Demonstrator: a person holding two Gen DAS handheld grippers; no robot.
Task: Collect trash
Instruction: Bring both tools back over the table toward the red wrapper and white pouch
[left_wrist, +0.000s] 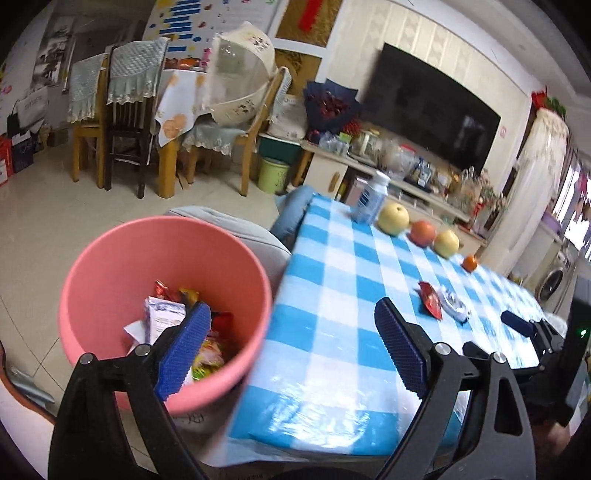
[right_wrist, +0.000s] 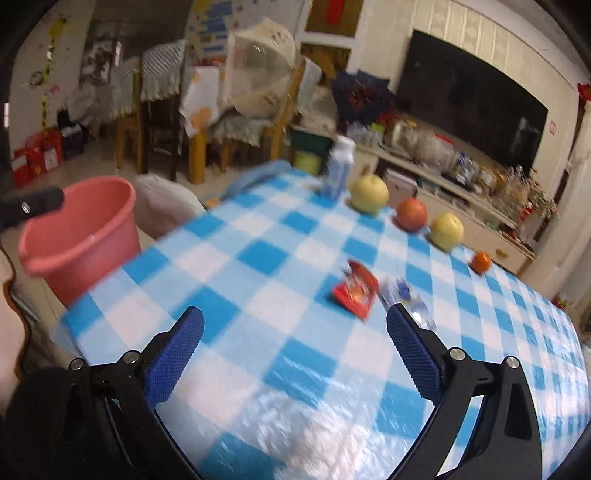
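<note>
A pink bin (left_wrist: 110, 266) stands on the floor at the table's left end, with several wrappers and a white carton inside. My left gripper (left_wrist: 291, 332) is open and empty, its left finger over the bin's rim and its right finger over the checked tablecloth (left_wrist: 332, 295). A red wrapper (left_wrist: 430, 299) and a silvery blue wrapper (left_wrist: 456, 306) lie side by side on the cloth. In the right wrist view, my right gripper (right_wrist: 295, 332) hangs open and empty above the cloth, just short of the red wrapper (right_wrist: 356, 290) and the silvery blue wrapper (right_wrist: 406, 295). The pink bin (right_wrist: 81, 236) is at the left.
Along the table's far edge stand a white and blue bottle (right_wrist: 338, 170), two yellow fruits (right_wrist: 369, 194), a red fruit (right_wrist: 412, 214) and a small orange (right_wrist: 480, 262). A grey cushion (left_wrist: 229, 225) lies beside the bin. Chairs, a dining table and a TV cabinet fill the room behind.
</note>
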